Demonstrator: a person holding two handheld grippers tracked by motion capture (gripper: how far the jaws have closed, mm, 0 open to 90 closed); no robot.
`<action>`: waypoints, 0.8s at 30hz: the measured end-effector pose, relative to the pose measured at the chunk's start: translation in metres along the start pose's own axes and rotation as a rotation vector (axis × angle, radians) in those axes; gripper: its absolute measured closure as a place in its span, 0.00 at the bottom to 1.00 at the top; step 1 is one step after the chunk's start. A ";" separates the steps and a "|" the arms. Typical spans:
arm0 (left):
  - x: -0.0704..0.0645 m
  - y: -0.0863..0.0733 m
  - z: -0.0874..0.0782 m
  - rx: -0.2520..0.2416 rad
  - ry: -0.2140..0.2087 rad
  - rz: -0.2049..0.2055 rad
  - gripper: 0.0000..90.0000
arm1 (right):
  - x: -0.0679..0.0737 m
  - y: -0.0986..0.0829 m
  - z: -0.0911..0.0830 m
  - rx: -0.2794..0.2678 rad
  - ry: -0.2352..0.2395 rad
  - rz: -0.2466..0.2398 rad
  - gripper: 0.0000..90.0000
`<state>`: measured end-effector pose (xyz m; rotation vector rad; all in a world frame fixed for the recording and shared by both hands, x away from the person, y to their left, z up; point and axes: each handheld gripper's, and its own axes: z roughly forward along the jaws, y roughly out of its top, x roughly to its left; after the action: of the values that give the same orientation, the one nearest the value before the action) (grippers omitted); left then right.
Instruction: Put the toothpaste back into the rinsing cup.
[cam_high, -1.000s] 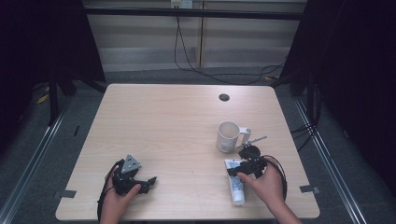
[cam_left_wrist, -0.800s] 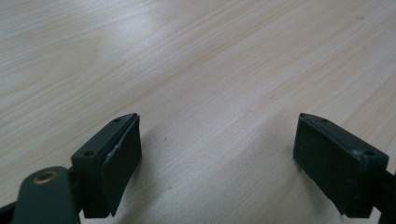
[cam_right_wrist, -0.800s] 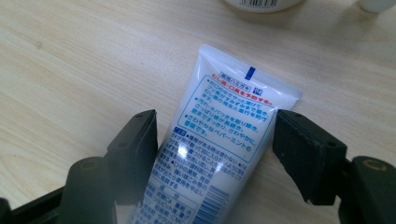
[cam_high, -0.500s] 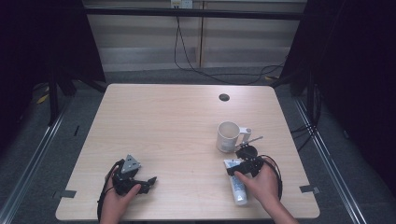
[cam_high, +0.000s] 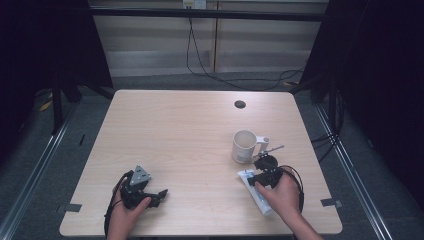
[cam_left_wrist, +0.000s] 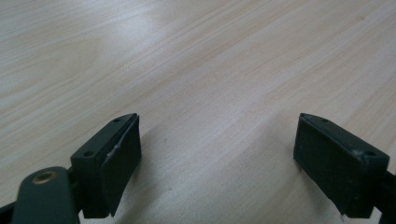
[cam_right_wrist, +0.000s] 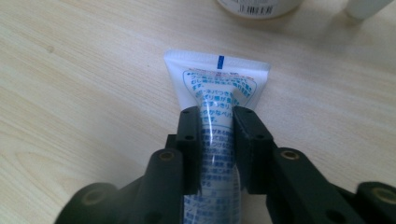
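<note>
White tube, blue print unreadable, barcoded mug.

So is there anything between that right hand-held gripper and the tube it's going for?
No. The right hand-held gripper has its jaws closed on the white tube, which lies flat on the table. The mug stands just beyond the tube's crimped end.

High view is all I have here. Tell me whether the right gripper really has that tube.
Observer: Yes. The right gripper is shut on the toothpaste tube, pinching its body from both sides.
Operator: Give me the tube's orientation.
Observer: Its flat crimped end points away from the gripper, toward the mug.
Operator: Report the left gripper.
Observer: The left gripper is open, with bare table between its jaws.
</note>
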<state>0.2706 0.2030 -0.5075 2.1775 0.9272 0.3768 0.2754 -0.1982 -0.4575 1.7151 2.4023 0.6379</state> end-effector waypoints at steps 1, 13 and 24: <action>0.000 0.000 0.000 0.001 0.000 0.001 0.17 | 0.000 0.000 0.000 -0.016 0.000 -0.016 0.84; 0.000 0.000 0.000 0.000 0.000 0.000 0.17 | -0.006 0.003 -0.020 -0.136 0.092 -0.002 0.85; 0.000 0.000 0.000 0.001 0.000 0.001 0.17 | -0.004 0.003 -0.041 -0.312 0.152 -0.030 0.85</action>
<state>0.2707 0.2031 -0.5074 2.1787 0.9263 0.3771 0.2660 -0.2119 -0.4202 1.5490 2.2648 1.1079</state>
